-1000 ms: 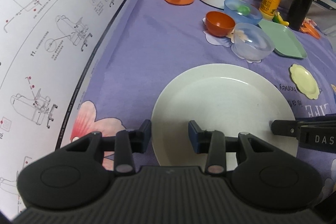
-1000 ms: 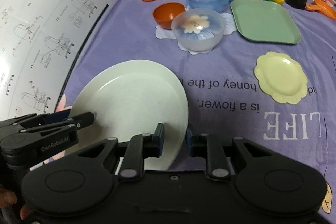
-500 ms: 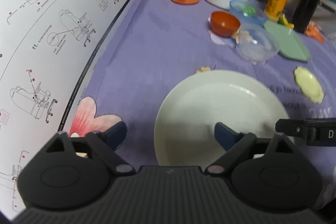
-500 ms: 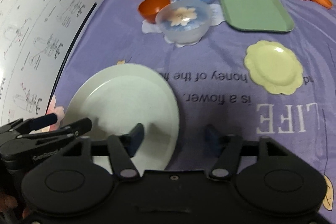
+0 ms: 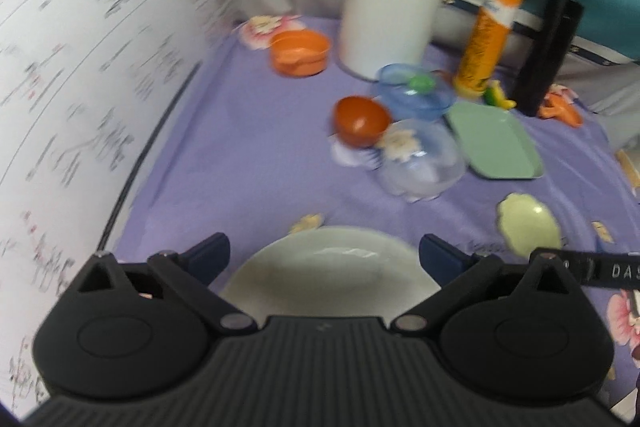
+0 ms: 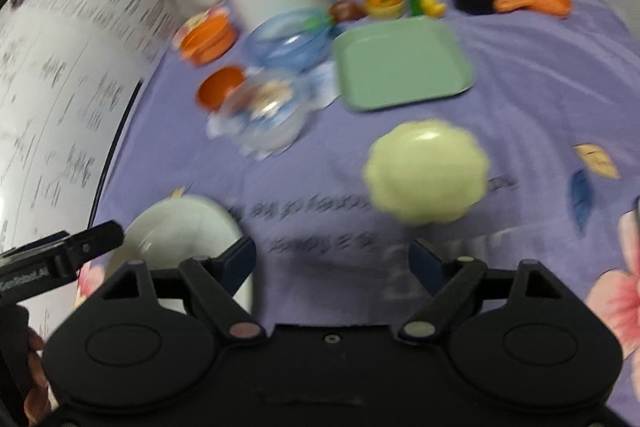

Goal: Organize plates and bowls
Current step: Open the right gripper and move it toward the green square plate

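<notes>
Opening wide, your left gripper (image 5: 324, 253) grips nothing, jaws just spread | white plate (image 5: 328, 275) flat on the purple cloth (image 5: 240, 147) below them | your right gripper (image 6: 332, 259) also just opened, empty, beside the plate's edge | yellow dish (image 6: 426, 171) lies ahead.

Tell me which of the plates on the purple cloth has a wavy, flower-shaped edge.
The small pale yellow plate has the scalloped edge. The large white plate is plainly round, and the green plate is rectangular with rounded corners.
</notes>
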`<state>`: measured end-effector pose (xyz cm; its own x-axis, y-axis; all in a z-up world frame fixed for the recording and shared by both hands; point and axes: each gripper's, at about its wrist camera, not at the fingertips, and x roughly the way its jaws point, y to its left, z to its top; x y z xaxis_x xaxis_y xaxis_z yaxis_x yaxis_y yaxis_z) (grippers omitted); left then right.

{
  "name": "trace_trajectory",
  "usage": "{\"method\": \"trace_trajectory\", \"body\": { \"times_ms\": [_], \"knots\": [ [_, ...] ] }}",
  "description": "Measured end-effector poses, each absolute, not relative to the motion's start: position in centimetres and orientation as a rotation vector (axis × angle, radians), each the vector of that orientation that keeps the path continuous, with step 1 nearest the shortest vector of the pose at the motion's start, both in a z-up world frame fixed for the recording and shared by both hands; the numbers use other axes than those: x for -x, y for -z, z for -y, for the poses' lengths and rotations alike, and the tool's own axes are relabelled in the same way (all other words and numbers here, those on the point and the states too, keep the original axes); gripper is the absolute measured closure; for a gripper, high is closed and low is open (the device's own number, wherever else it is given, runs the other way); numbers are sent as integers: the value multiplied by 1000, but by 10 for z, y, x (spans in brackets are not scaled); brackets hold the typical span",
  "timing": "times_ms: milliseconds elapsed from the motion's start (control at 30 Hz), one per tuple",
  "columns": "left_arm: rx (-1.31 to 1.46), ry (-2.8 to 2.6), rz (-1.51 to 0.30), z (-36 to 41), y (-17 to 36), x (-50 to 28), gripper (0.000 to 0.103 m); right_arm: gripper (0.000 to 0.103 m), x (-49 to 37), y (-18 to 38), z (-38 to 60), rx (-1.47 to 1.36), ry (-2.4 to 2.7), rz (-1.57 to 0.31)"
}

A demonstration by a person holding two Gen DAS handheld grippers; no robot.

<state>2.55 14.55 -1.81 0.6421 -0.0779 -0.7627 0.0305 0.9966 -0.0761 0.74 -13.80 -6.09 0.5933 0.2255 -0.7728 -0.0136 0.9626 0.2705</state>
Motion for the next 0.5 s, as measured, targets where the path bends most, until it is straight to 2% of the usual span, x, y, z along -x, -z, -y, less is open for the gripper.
{"method": "trace_trajectory", "body": {
  "times_ms": [367,500],
  "knots": [
    [-42,165,-809,-60,3,-70,0,19,-47,47,233,-347,-5,-815],
    [-56,200,-811,-35,5,-94,0,24,-72,51,250,-330,3,-808]
  ]
}}
